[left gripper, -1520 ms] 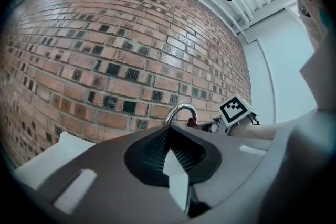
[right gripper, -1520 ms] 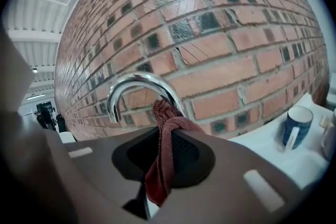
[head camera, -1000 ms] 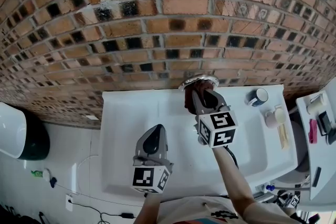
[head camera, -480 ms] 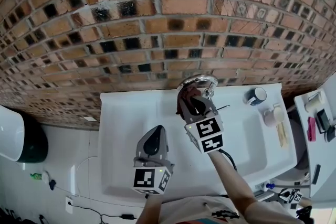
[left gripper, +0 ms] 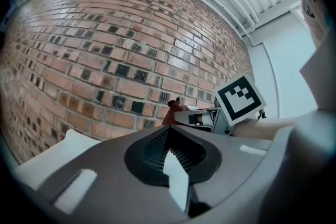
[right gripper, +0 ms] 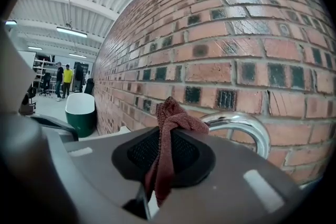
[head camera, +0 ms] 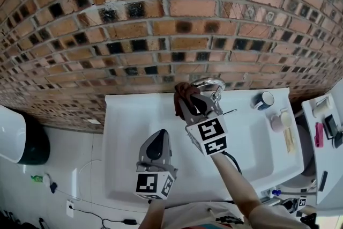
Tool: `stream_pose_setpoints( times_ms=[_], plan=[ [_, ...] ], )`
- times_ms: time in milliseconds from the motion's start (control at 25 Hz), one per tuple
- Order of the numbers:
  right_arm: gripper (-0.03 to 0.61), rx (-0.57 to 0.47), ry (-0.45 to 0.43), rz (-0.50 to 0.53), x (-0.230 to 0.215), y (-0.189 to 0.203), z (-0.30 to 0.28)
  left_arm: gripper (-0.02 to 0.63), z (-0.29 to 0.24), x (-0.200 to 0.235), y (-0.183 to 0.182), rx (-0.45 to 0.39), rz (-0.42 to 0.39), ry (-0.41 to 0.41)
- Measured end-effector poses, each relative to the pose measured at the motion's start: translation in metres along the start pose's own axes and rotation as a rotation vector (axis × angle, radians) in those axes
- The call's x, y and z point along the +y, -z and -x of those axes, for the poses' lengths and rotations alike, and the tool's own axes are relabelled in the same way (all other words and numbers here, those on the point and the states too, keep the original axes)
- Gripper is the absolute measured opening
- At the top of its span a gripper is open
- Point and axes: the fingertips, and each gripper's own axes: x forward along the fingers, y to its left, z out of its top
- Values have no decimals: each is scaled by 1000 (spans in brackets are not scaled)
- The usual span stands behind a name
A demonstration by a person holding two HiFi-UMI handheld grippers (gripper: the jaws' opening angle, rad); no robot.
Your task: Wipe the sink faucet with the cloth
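Clamping a dark red cloth [head camera: 181, 95] between its closed jaws, the right gripper [head camera: 188, 102] is reaching up to the chrome faucet [head camera: 210, 83] at the back of the white sink [head camera: 128, 115]. In the right gripper view the cloth [right gripper: 170, 118] is bunching into a knot above the right gripper [right gripper: 163, 152] and trailing down through the seam of its jaws. The curved faucet [right gripper: 247, 123] is arching just to the right of the knot, in front of the brick wall [right gripper: 252, 34]. Whether the cloth is actually touching the metal cannot be told.

The left gripper [head camera: 156, 137] is hovering over the sink basin, nearer the person and well apart from the faucet. In its own view the left gripper [left gripper: 173, 157] is showing its jaws pressed together with nothing between them, while the cloth [left gripper: 170, 113] is showing ahead. A mug [head camera: 262, 99] is standing on the sink's right back corner.
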Motion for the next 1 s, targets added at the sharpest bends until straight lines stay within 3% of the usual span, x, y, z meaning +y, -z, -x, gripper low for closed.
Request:
stream_pose_setpoints(
  times_ms=[280,400,520,800,1000],
  plan=[
    [43,-110,95,13,-34,-43,25,2,-1,5,0,-1,-2,-11],
    [43,-146,191,-49,-79,-49,43,2,-1,4,1,7,-3,-9],
    [43,-136,285,-143,-128,-30,60,2,-2,3,3,13,-5,-4],
    [41,0,407,-165,-167,30,72,2,-7,3,6,20,-1,-2],
    [41,224,413,-154,-163,101,61,2,-7,3,8,29,-2,-1]
  ],
)
